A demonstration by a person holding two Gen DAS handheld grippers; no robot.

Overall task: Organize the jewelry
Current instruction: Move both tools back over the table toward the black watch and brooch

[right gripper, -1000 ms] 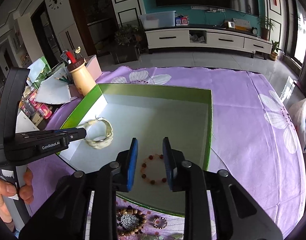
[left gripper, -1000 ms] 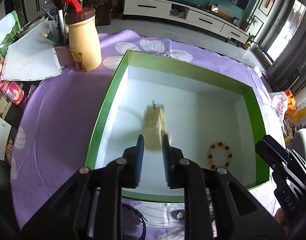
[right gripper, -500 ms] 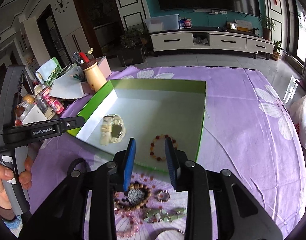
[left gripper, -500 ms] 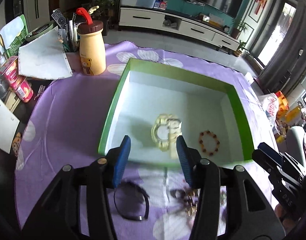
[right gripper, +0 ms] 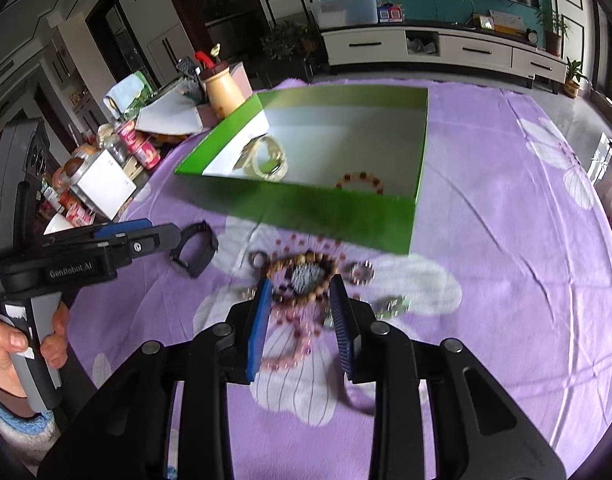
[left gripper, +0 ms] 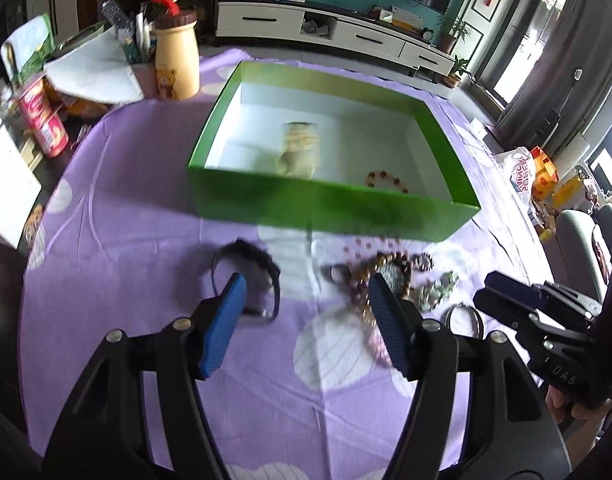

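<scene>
Jewelry: a cream watch (left gripper: pixel 299 148) and a red bead bracelet (left gripper: pixel 387 178) lie inside the green box (left gripper: pixel 329 206) on the purple-clothed bench (left gripper: pixel 146 216); the rest sits loose on the cloth in front of the box. A second earlier the left tongs (left gripper: pixel 306 294) were down in the box with the watch between their blue pads. They now hang outside it over the cloth, with the watch left lying on the box floor. Their jaws have just been opening and stand spread, with nothing between them. The right tongs (right gripper: pixel 302 292), earlier over the bracelet at the box's near edge, now sit over the loose pile, jaws a little apart and pinching nothing. The left view shows a black band (left gripper: pixel 250 276) just beyond the left pad and the pile blurred. The right view resolves that pile: a wooden bead bracelet (right gripper: pixel 302 270), pink beads (right gripper: pixel 294 344) and small rings (right gripper: pixel 361 270). It also shows the hand (right gripper: pixel 24 344) gripping the left tongs' handle.
</scene>
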